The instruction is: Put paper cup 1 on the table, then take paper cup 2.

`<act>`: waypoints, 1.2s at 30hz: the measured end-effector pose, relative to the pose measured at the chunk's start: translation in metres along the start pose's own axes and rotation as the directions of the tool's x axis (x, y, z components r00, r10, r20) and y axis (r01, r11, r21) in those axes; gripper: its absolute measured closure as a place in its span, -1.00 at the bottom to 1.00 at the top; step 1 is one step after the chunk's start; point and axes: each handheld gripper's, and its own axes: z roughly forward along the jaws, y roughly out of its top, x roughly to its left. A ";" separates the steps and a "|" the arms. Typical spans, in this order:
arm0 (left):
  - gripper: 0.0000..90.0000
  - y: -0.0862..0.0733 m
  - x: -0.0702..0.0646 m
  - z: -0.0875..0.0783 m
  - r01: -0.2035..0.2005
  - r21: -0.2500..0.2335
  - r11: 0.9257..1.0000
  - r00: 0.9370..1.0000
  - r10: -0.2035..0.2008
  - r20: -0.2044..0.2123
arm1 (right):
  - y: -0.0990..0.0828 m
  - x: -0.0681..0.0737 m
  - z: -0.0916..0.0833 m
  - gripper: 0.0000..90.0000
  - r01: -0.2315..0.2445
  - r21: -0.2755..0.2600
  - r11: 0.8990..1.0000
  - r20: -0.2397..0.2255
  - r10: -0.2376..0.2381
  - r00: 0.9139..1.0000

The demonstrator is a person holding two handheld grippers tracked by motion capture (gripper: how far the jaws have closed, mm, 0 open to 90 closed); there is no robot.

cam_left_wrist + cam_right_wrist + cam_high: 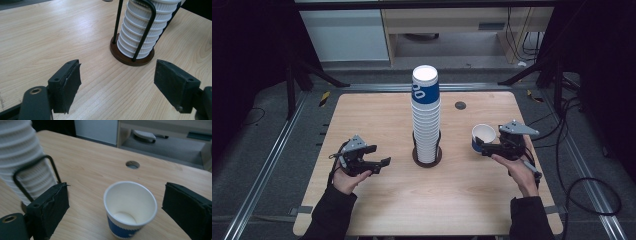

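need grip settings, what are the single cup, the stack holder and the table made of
Single cup: seemingly paper, matte white inside with a rolled rim and a blue printed band. Stack holder: round brown base, perhaps wood or plastic, with thin black bent rods, likely metal. Table: pale wood grain, smooth with a slight sheen, possibly laminate.

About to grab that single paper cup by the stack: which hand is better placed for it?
Right. The right gripper has its open fingers either side of the single cup; the left gripper sits open across the stack, with nothing between its fingers.
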 end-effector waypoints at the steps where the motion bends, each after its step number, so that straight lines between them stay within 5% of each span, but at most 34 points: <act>1: -0.54 0.000 0.000 0.000 -0.002 0.000 1.000 1.000 0.002 0.000 | 0.006 0.006 -0.003 -0.83 0.007 -0.027 1.000 -0.025 -0.008 1.000; 11: -0.54 0.000 0.001 0.000 0.003 -0.001 1.000 1.000 -0.003 0.003 | 0.035 0.026 -0.019 -0.74 0.009 -0.131 0.991 -0.106 -0.023 0.994; 18: -0.54 -0.001 0.001 0.002 0.000 0.005 1.000 1.000 0.000 0.005 | 0.064 0.046 -0.028 -0.73 0.020 -0.215 0.976 -0.182 -0.060 0.981; 36: -0.54 -0.002 0.003 0.003 0.008 0.009 1.000 1.000 -0.008 0.013 | 0.117 0.077 -0.022 -0.76 0.021 -0.290 0.957 -0.265 -0.101 0.959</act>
